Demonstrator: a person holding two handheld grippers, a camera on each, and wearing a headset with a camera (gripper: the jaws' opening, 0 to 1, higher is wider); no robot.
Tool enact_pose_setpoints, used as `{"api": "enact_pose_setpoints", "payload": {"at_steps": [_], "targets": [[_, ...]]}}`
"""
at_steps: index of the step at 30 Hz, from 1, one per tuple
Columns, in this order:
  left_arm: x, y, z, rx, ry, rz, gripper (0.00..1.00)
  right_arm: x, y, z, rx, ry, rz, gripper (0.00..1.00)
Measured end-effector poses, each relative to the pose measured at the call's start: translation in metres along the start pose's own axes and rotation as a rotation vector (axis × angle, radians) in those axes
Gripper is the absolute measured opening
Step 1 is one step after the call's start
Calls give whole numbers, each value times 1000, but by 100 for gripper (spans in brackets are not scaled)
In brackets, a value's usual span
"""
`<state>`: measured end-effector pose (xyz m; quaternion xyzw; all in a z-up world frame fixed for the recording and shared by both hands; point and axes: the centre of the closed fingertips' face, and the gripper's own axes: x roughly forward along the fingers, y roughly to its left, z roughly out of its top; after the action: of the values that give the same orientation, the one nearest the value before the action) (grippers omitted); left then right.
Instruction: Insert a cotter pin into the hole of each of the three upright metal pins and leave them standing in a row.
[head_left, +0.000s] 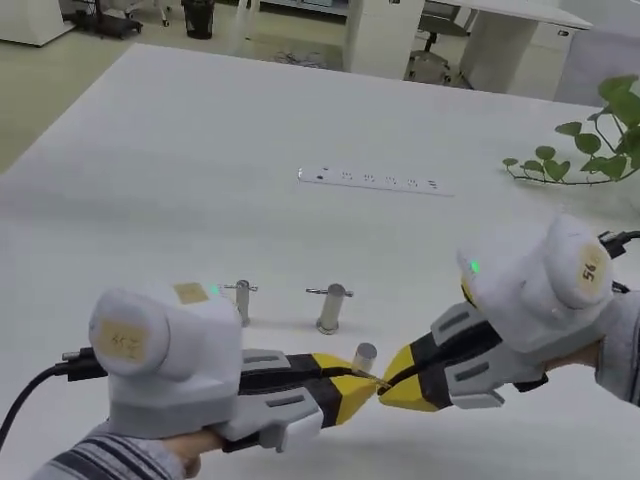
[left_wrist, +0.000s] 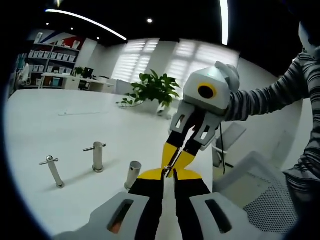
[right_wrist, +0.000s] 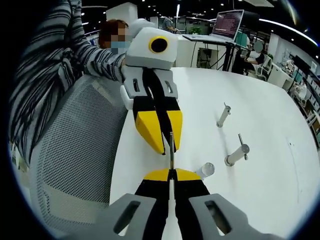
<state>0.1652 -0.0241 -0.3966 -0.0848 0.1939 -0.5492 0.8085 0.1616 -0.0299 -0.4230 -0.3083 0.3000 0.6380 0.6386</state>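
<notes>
standing silver metal pins (head_left: 330, 308) | cotter pins (head_left: 318, 292) through two | nearest bare

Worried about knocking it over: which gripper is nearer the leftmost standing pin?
Left. The left gripper lies close in front of the leftmost pin; the right gripper is farther right, past the bare pin. Both grip one cotter pin.

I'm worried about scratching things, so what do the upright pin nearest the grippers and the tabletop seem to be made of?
Nearest upright pin: metal, probably steel, satin silver-grey with a bright sheen along its side. Tabletop: smooth matte white with no grain, likely laminate or painted board; the look leaves it open.
</notes>
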Motion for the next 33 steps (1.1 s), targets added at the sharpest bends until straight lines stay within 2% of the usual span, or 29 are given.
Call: {"api": "enact_pose_setpoints", "payload": {"at_steps": [4, 6, 7, 8, 9, 14, 15, 18, 21, 25, 29, 32, 33], "targets": [[1, 9, -3, 23, 12, 53, 13, -3, -7, -6, -4, 17, -23, 0], [1, 15, -2, 17, 0, 90, 15, -5, -9, -10, -4, 25, -34, 0], [1, 15, 0, 13, -8, 88, 16, -6, -11, -11, -3, 29, -39, 0], [1, 18, 3, 2, -27, 108, 18, -7, -12, -15, -3, 40, -44, 0], [0, 23, 3, 18, -30, 133, 20, -8, -14, -19, -4, 53, -52, 0], [1, 32, 2, 36, -22, 199, 26, -12, -27, -38, -15, 126, -92, 0], [2, 35, 2, 51, -20, 217, 27, -13, -31, -44, -21, 156, -109, 0], [5, 38, 1, 71, -2, 241, 29, -12, -35, -50, -27, 178, -115, 0], [12, 40, -1, 28, -7, 245, 30, -11, -41, -56, -46, 203, -128, 0], [19, 47, -5, 32, 19, 273, 30, -8, -48, -62, -63, 226, -133, 0], [25, 55, -14, 60, 61, 302, 29, -6, -54, -68, -79, 253, -132, 0], [30, 58, -20, 87, 90, 312, 26, -3, -56, -70, -83, 260, -128, 0], [31, 60, -22, 113, 103, 321, 25, -2, -56, -70, -85, 263, -125, 0]]}}
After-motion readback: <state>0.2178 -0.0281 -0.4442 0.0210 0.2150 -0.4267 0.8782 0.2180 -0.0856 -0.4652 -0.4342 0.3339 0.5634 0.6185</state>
